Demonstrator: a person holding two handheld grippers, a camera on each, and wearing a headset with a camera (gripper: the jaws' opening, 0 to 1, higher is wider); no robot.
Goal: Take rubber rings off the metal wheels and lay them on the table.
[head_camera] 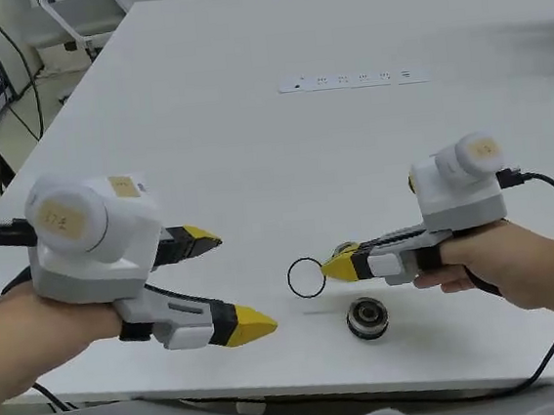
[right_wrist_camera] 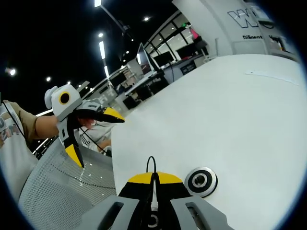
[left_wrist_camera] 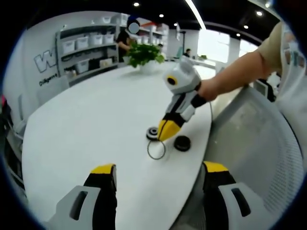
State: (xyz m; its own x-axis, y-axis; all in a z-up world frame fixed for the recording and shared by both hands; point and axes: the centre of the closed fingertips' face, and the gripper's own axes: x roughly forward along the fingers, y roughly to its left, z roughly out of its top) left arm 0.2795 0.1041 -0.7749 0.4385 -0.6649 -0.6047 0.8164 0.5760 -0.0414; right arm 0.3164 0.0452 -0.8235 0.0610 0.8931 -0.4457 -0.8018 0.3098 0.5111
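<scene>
The white bench stands in a bright room with shelves and a potted plant. Near its front edge, the right hand-held gripper pinches a thin black rubber ring just beside a metal wheel. The left hand-held gripper gapes wide, empty.

You're at a white table in an open office.
Shelves of bins line 1 wall, a potted plant sits at the table's far end, strip lights cross the dark ceiling.

Bright, even ceiling light; sharp head view, fisheye-warped edges.
</scene>
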